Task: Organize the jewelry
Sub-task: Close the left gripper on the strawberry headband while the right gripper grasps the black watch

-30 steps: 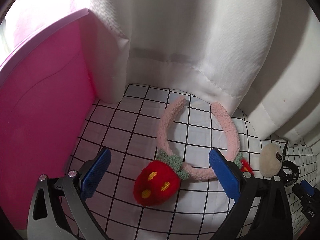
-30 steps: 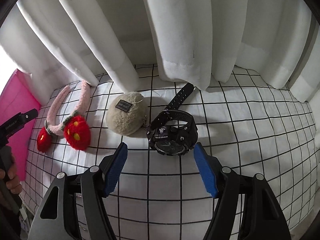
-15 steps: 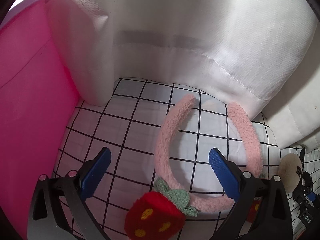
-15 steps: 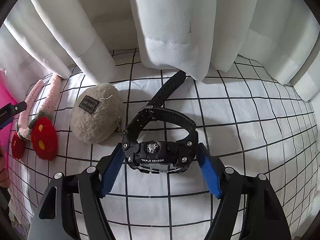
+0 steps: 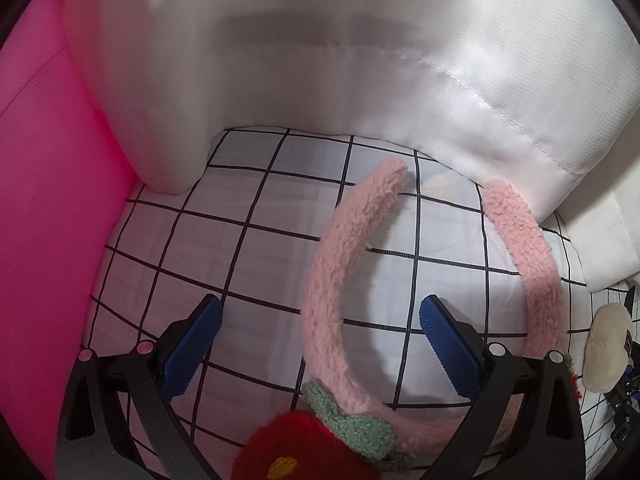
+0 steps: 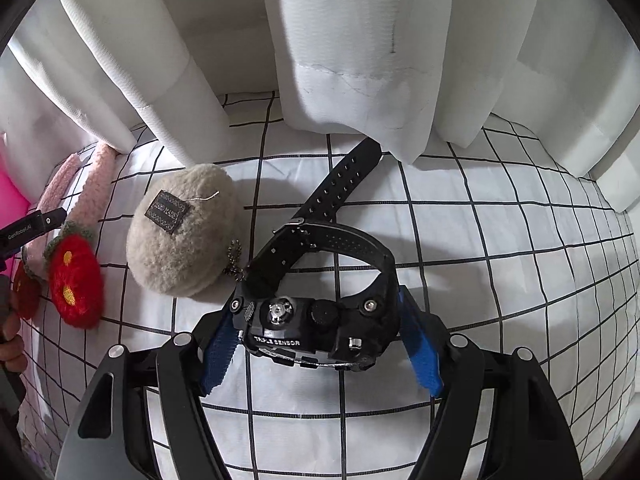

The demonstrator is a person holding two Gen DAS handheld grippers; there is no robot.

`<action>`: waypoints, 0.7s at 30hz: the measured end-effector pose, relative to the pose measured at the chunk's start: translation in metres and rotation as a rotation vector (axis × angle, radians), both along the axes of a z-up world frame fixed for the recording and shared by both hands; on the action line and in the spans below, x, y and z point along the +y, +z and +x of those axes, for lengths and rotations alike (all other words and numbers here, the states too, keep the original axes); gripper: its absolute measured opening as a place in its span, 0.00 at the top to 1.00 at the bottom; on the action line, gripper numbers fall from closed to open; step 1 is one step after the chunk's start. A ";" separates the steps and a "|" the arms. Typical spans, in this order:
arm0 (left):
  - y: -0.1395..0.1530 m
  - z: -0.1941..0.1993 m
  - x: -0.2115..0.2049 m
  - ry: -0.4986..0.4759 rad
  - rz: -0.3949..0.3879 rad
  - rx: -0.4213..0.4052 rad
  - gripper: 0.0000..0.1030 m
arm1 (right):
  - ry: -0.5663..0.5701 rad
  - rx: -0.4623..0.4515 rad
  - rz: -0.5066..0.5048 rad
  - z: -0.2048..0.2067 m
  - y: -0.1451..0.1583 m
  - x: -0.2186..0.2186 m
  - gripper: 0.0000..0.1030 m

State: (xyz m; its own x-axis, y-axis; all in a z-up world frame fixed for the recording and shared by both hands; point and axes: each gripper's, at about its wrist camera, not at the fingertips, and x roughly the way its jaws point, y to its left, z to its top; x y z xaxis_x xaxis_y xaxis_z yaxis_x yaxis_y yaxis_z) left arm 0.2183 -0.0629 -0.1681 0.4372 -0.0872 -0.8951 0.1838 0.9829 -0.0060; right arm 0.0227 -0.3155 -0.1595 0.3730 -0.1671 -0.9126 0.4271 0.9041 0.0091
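Observation:
A fluffy pink headband (image 5: pixel 328 276) with red knitted strawberries (image 5: pixel 304 448) lies on the grid-patterned cloth. My left gripper (image 5: pixel 320 340) is open, its blue pads on either side of the band's left arm. A black wristwatch (image 6: pixel 316 320) lies on the cloth in the right wrist view. My right gripper (image 6: pixel 320 344) is open with its blue pads on either side of the watch case, close to it. A beige fuzzy pouch (image 6: pixel 184 236) with a ball chain sits just left of the watch. The headband (image 6: pixel 76 200) shows at that view's left edge.
A pink box wall (image 5: pixel 52 220) stands close on the left. White curtain folds (image 6: pixel 344 40) hang along the back and overlap the cloth (image 6: pixel 500 260). The pouch (image 5: pixel 604 344) shows at the right edge of the left wrist view.
Both grippers have moved forward and down. The left one now straddles the headband's left arm. The right one now has the watch case between its pads.

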 end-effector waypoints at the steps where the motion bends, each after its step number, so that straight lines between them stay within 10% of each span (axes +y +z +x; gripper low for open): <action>1: 0.000 0.000 -0.001 0.001 -0.001 -0.005 0.05 | 0.002 0.001 -0.006 0.002 -0.001 0.001 0.32; 10: 0.000 -0.017 -0.007 -0.006 -0.009 -0.031 0.13 | 0.010 -0.020 -0.020 0.010 -0.005 0.010 0.34; 17: 0.007 -0.044 -0.018 -0.063 -0.012 -0.046 0.83 | 0.009 -0.034 0.010 -0.001 -0.003 0.008 0.35; 21: 0.010 -0.052 -0.014 -0.060 -0.031 -0.039 0.90 | 0.012 -0.042 0.023 -0.011 0.000 0.009 0.35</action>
State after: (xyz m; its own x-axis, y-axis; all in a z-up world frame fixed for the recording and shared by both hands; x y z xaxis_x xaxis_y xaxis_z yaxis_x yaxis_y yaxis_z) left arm 0.1665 -0.0768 -0.1583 0.4653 -0.1421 -0.8737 0.2432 0.9696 -0.0282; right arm 0.0119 -0.3060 -0.1600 0.4132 -0.1414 -0.8996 0.4147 0.9087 0.0477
